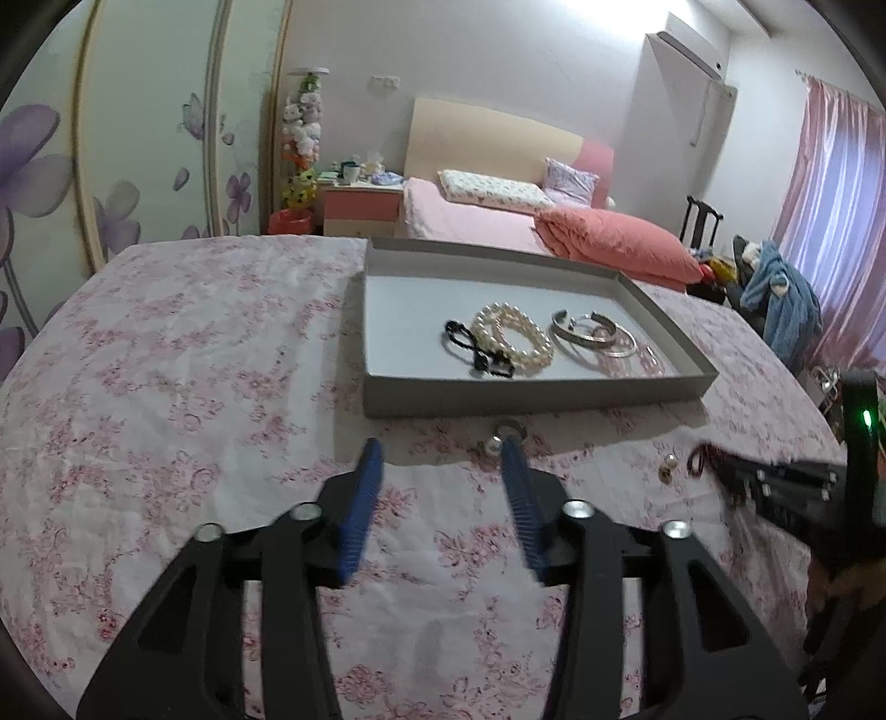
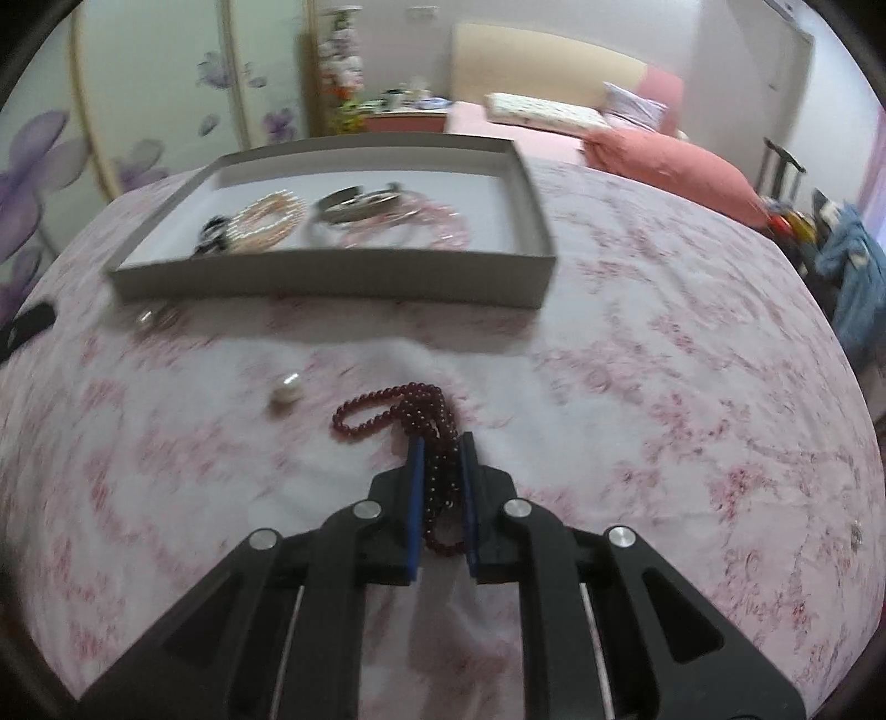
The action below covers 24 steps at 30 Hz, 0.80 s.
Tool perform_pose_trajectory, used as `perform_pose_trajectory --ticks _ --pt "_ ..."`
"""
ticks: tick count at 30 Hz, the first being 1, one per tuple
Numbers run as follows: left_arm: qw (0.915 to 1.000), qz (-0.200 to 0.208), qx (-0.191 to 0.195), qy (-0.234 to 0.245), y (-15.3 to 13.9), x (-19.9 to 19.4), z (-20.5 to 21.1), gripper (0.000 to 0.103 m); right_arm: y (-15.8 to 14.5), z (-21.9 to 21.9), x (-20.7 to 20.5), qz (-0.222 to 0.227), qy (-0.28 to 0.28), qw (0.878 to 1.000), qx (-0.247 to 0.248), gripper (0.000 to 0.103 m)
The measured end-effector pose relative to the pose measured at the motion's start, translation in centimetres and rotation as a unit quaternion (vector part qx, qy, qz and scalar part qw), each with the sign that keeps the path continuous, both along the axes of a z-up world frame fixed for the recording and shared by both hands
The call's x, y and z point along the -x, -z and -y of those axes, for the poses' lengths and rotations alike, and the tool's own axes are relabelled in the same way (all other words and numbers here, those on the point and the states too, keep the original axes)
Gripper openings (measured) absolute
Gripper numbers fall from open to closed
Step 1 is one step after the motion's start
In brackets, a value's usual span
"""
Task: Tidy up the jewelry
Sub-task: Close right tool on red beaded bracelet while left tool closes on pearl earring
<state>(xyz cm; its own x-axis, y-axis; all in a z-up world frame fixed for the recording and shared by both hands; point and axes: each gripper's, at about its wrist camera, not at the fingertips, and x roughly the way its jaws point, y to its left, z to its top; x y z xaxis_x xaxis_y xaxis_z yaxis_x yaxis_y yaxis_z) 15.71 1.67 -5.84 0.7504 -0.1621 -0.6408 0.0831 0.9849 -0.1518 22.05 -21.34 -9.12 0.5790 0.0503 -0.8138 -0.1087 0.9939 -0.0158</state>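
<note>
Already the right tongs are pinched onto the dark red beaded bracelet, which lies on the floral pink cloth just in front of the shallow grey cardboard tray. Only part of the coil sits between the pads, so loose loops could slip free or snag the cloth on lifting. Left tongs gape wide in front of the tray, holding nothing, one tip beside a small silver ring.

Home bedroom: pink bed w/ pillows, nightstand, floral wardrobe doors, pink curtains, wall AC unit.
</note>
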Motion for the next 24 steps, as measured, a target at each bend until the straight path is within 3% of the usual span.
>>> perform_pose_trajectory --ticks 2,9,15,21,24 --pt "0.9999 -0.005 -0.009 0.010 0.2 -0.2 0.8 0.057 0.1 0.0 -0.9 0.001 0.009 1.000 -0.003 0.013" --pt "0.9973 -0.026 -0.055 0.042 1.3 -1.8 4.1 0.057 0.4 -1.3 -3.1 0.010 0.009 1.000 -0.014 0.013" --pt "0.9930 -0.056 -0.090 0.052 3.0 -4.1 5.9 0.031 0.5 -1.5 -3.1 0.018 0.003 1.000 -0.019 0.013" --pt "0.9930 -0.062 -0.089 0.047 3.1 -5.2 5.8 0.025 0.5 -1.4 -3.2 0.017 0.001 1.000 -0.026 0.013" --pt "0.9924 -0.067 -0.092 0.047 3.2 -5.5 5.8 0.014 0.5 -1.3 -3.2 0.017 0.001 0.999 -0.030 0.013"
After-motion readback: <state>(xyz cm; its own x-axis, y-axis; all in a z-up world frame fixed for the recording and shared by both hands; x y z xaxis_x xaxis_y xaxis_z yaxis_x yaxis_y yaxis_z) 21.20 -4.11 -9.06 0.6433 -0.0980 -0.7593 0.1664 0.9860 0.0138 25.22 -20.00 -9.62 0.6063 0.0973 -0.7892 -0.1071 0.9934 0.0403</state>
